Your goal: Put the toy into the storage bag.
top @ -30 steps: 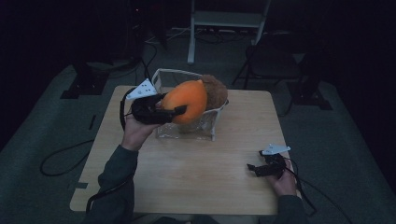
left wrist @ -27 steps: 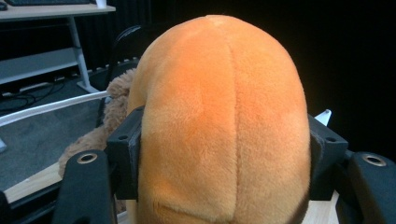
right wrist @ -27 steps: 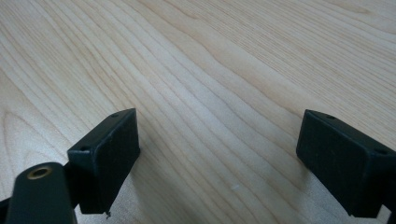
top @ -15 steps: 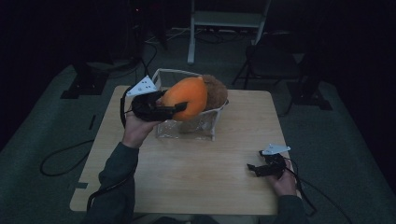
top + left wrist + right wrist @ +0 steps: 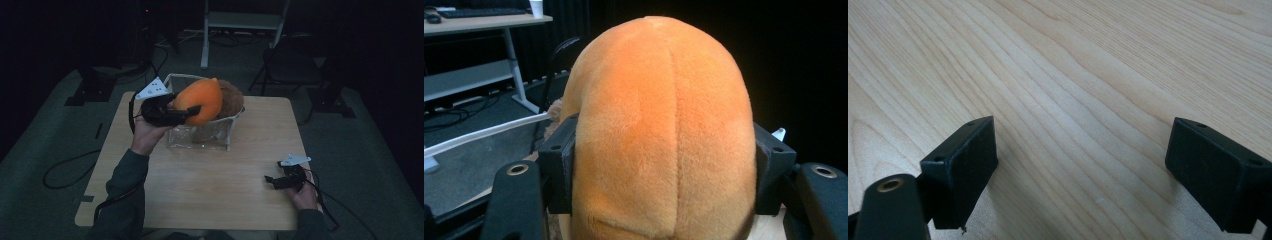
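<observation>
Fingers first: on my left gripper (image 5: 664, 165) both black pads (image 5: 561, 165) are pressing into the sides of the orange plush toy (image 5: 664, 130), so I'm gripping it firmly with the jaws standing fairly wide because the thing is fat. In the left gripper view the plush is taking up the whole middle of the frame, its seam running top to bottom, with a desk sitting at the upper left.

In the high view I'm holding the left gripper (image 5: 187, 111) up in the upper-middle of the frame, left of centre, and the orange plush toy (image 5: 202, 100) is hanging over the clear container (image 5: 200, 137) rather than resting flat on the wooden table (image 5: 200, 190). I can't tell whether its underside is touching the rim. Just right of the orange one, a brown plush toy (image 5: 231, 95) is sitting in the container, touching the orange one.

My right gripper (image 5: 274, 181) is sitting low at the lower right of the high view, on the table, well apart from the container. In the right gripper view its 2 jaws are standing wide apart with bare wood grain between them, so the right gripper (image 5: 1080, 165) is gripping nothing.
</observation>
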A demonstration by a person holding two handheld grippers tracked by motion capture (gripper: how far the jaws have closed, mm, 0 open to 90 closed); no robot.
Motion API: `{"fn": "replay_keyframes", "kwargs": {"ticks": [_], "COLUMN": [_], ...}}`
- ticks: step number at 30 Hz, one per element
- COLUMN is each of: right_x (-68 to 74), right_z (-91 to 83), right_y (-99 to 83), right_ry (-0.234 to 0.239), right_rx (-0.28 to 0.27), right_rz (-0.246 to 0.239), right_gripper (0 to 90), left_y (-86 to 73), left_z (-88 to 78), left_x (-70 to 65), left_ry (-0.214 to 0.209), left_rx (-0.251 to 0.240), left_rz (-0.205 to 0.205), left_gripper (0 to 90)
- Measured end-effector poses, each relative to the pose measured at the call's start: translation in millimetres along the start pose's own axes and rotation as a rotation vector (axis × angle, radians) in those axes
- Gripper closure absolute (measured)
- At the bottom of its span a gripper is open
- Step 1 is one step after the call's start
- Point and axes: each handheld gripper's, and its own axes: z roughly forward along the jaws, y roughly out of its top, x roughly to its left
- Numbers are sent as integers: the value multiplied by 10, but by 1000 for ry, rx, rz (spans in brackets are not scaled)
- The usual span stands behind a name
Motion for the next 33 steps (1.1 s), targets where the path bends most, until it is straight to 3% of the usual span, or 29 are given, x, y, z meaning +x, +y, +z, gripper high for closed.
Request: {"fn": "replay_keyframes", "kwargs": {"ticks": [33], "right_x": [0], "right_z": [0], "right_y": [0], "right_ry": [0], "right_rx": [0], "right_rz": [0], "right_gripper": [125], "left_y": [157], "left_z": [4], "left_x": [204], "left_ry": [61], "left_rx": [-24], "left_rz": [13], "left_gripper": [326]}}
